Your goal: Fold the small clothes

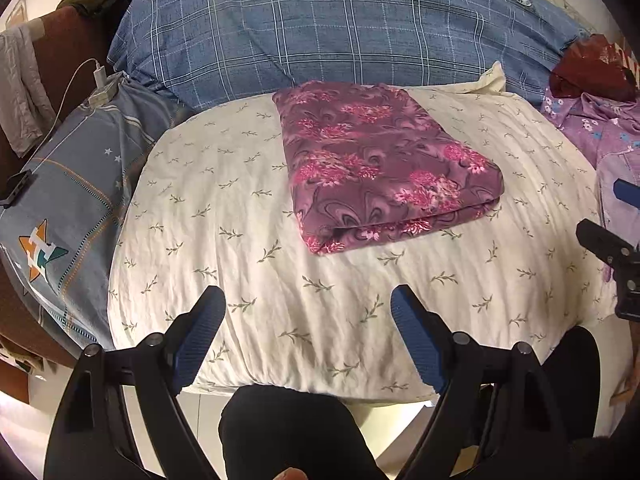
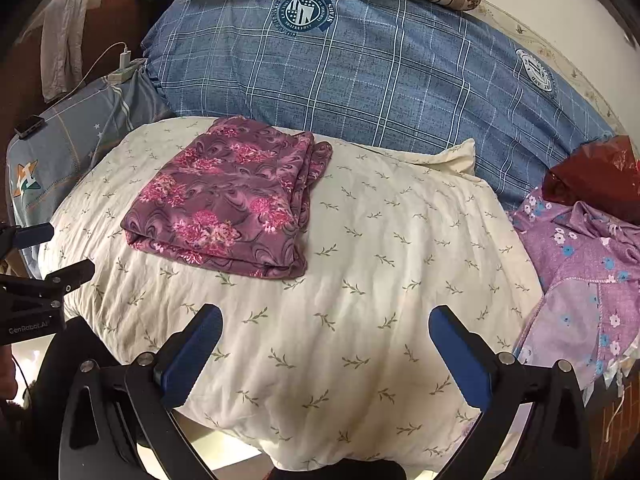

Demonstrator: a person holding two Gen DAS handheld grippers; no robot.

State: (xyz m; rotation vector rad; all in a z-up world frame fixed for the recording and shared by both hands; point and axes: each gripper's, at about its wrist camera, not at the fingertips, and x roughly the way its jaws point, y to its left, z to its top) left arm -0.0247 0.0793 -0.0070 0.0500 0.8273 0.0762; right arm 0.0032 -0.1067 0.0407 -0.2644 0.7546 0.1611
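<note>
Left gripper [image 1: 308,312]: held spread wide with nothing between its fingers, hovering above the near part of the cream cover [image 1: 280,312].
Right gripper [image 2: 326,332]: likewise spread apart and empty, above the near edge of the same cover.
Folded garment [image 1: 384,160]: a maroon floral cloth, already folded into a thick rectangle, lying flat on the far middle of the cream cover, well apart from both grippers.
Next garment: a lilac flowered garment [image 2: 588,264] is seen crumpled at the right edge of the bed, just below a red plastic bag [image 2: 600,176]; it is judged to be the next piece to fold.
Risk, stack: the folded layers could be dragged open if a finger is swept across the near fold on the way to the right.
Risk, snag: the loose cream cover could be pinched together with the lilac cloth, since it is soft and wrinkled.
Risk, bag: the red bag could be pulled along if the grasp is made too far back.
Edges: the near edge of the cover drops off toward the floor; the blue plaid quilt [image 2: 360,72] rises as a wall on the far side.
Open room: bare cover is available near and right of the folded piece.
</note>
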